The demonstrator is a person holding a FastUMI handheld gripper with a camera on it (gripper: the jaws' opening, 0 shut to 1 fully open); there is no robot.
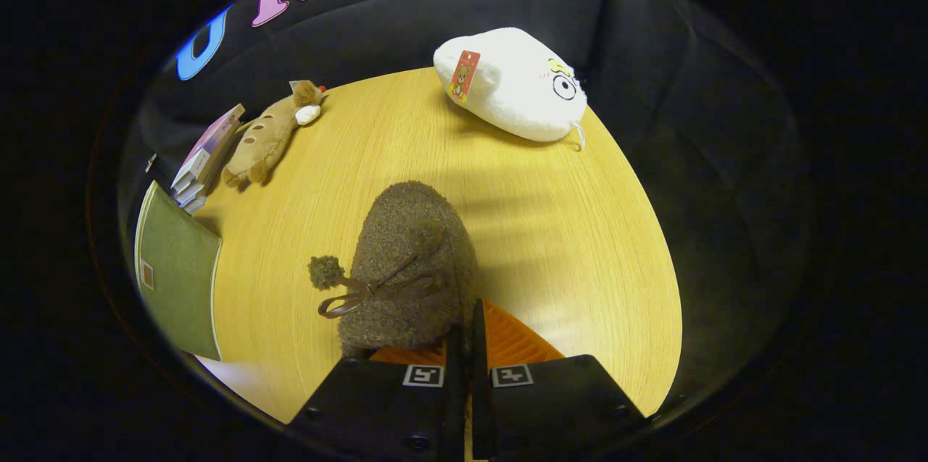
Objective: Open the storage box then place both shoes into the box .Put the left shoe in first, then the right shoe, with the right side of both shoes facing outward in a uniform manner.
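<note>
on the wooden surface (551,230) of the booth, a brown fuzzy shoe (406,266) with a bow and pompom sits just ahead of the gripper (467,331), whose jaws are clenched together on the edge of its heel. beyond the shoe lie a white plush toy (518,85) and a tan plush animal (268,135), beside stacked books (206,157) and a green folder (177,273).
</note>
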